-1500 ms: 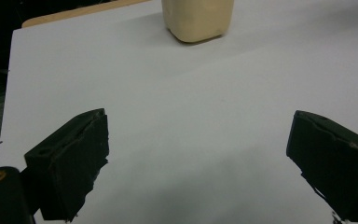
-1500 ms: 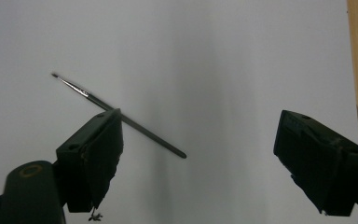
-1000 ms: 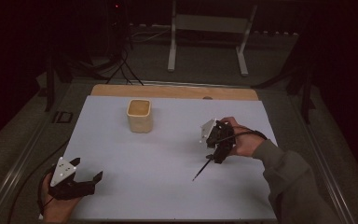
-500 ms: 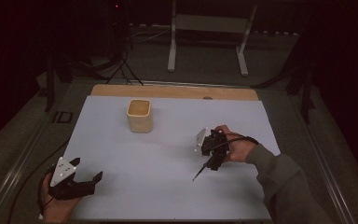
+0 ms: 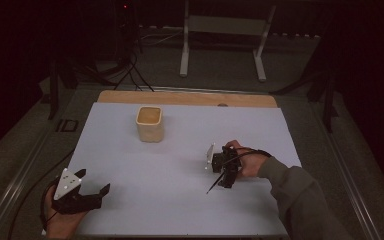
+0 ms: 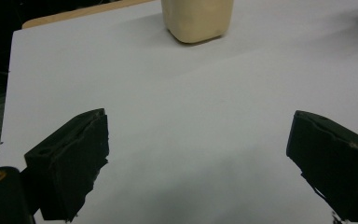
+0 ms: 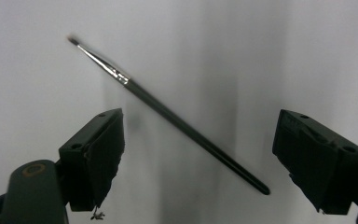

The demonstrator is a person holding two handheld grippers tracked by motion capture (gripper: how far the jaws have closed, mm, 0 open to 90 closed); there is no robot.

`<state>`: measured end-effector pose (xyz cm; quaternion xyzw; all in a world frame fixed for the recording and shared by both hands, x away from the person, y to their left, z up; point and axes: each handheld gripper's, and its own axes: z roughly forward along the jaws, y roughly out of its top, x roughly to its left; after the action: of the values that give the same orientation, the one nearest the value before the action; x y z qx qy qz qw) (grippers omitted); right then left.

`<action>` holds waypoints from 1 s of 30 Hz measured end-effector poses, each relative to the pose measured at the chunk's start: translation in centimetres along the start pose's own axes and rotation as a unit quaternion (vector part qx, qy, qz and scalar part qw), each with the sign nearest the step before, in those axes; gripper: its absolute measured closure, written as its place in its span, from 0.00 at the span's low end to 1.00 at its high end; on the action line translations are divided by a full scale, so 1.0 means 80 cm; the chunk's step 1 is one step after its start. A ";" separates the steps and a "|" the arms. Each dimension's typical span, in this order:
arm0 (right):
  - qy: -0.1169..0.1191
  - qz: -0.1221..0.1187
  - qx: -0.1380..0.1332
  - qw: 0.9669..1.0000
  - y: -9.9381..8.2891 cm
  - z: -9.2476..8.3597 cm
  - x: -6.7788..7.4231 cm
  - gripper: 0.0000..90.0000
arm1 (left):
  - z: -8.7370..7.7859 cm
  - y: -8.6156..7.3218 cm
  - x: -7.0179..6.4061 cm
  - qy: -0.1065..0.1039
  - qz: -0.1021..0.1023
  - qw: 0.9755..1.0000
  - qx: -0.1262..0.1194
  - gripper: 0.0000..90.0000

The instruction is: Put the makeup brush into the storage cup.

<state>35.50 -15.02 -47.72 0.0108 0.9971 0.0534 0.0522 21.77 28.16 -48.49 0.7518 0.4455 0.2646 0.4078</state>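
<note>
Dim lab — white table (image 5: pixel 180 165), stand (image 5: pixel 222 45)

Your right gripper (image 5: pixel 223 172) has come down and toward you, farther from the beige cup (image 5: pixel 149 123) than a second ago. It now sits low over the thin paintbrush (image 7: pixel 168 114), jaws spread wide to either side of the handle, not touching it. The brush lies free on the white sheet.

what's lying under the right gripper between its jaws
A thin black paintbrush lies on the white table sheet, slanting across the gap of the open right gripper. Its bristle tip and handle end both show; neither jaw touches it. In the high view, the gripper covers most of it.
</note>
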 end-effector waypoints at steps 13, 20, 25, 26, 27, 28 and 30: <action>0.051 0.002 0.020 0.999 -0.001 0.014 -0.008 0.58 | 0.000 0.000 0.000 0.001 0.000 1.000 0.000 0.07; 0.057 -0.006 0.043 0.997 0.004 0.012 0.001 0.94 | 0.000 0.000 -0.001 0.001 0.000 1.000 0.000 0.07; 0.050 -0.003 0.048 0.998 0.006 0.012 0.004 0.96 | -0.001 0.000 0.000 0.000 0.001 1.000 0.000 0.07; 0.050 -0.001 0.048 0.998 0.005 0.012 0.004 0.96 | 0.000 0.000 0.000 0.000 0.000 1.000 0.001 0.07; 0.050 -0.001 0.048 0.998 0.005 0.012 0.004 0.96 | 0.000 0.000 0.000 0.000 0.000 1.000 0.001 0.07; 0.049 -0.001 0.048 0.998 0.005 0.012 0.004 0.96 | 0.000 0.000 0.000 0.000 -0.001 1.000 0.001 0.07; 0.048 0.001 0.044 0.998 0.004 0.011 0.004 0.96 | 0.000 0.000 0.000 0.000 0.000 1.000 0.001 0.07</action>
<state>35.28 -14.61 -48.59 0.0118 0.9999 0.0097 0.0038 21.79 28.14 -48.52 0.7519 0.4460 0.2640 0.4075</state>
